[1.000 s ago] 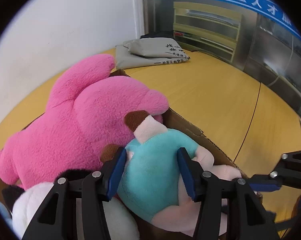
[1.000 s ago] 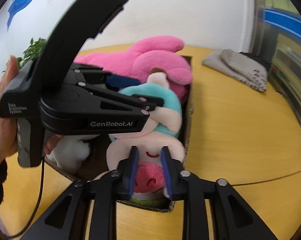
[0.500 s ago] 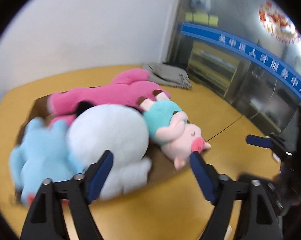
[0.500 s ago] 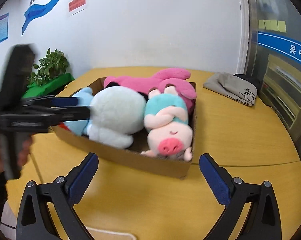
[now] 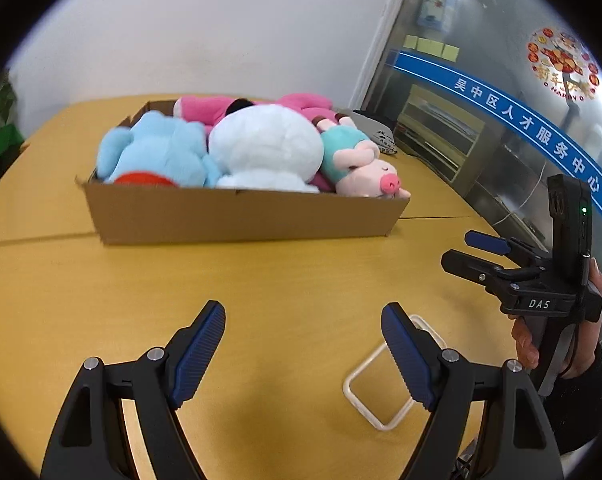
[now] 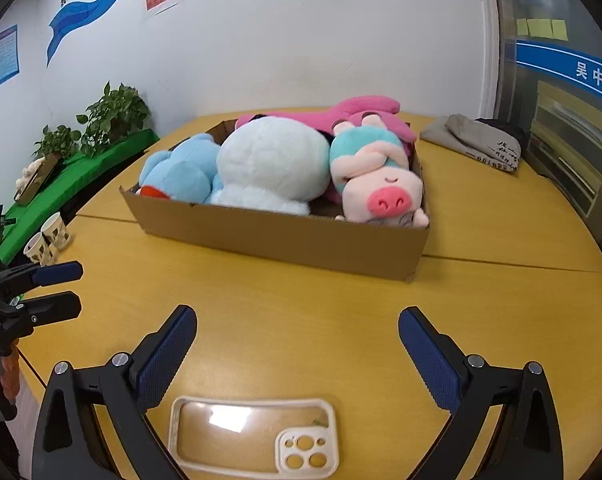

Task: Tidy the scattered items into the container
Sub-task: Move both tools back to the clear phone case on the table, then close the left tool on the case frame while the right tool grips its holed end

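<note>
Both grippers, left [image 5: 303, 338] & right [image 6: 297, 344], hang agape w/ nothing held over the table [image 6: 301, 296], well short of the box [image 6: 277, 236] that holds all four soft toys [image 6: 273, 160]; judged: keep clear, don't nudge box; pink toy mostly hidden, phone case [image 6: 253, 440] part cut off.
</note>
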A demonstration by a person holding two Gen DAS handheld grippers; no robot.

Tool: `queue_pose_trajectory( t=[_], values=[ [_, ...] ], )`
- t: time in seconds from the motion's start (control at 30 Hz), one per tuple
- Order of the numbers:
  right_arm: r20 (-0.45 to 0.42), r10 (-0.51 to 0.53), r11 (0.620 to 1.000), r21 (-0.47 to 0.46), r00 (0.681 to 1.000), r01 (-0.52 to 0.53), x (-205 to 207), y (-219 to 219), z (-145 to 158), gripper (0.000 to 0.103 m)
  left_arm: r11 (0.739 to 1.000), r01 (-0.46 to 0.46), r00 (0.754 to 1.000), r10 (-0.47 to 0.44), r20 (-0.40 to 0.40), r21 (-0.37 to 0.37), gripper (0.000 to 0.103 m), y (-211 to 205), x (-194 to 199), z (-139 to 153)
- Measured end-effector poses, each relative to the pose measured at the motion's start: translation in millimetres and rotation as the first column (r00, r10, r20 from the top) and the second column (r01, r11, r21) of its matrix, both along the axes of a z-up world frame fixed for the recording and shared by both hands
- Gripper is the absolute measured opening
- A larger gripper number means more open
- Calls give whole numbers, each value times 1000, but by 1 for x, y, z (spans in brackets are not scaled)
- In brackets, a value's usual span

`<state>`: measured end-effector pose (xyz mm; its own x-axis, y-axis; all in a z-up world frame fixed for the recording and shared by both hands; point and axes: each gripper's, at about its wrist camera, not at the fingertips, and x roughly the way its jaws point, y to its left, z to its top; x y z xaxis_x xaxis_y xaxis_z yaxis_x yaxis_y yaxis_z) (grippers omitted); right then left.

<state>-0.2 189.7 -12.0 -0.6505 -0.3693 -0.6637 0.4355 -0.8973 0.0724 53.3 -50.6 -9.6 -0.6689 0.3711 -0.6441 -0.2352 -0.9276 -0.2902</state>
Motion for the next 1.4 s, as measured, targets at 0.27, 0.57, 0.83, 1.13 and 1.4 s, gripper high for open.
queue_pose_trajectory(
  t=[0.27,0.57,0.83,1.13,1.4],
  values=[
    [65,6,1000,16,998,-7,25,0,-30,102,999,-33,998,33,48,-1,80,12,17,-27],
    [58,-9,999,32,998,7,35,1,-42,102,999,-12,999,14,45,-52,80,34,15,-33],
    [102,-33,998,55,994,27,27,31,-64,99,999,0,992,6,124,-47,80,52,19,-49],
    [139,20,986,160,990,-42,32,29,-97,76,997,-23,972,39,230,-73,48,73,23,-86],
    [143,47,980,184,989,-73,45,12,-105,43,997,-43,971,58,233,-67,12,73,19,-89]
  ],
)
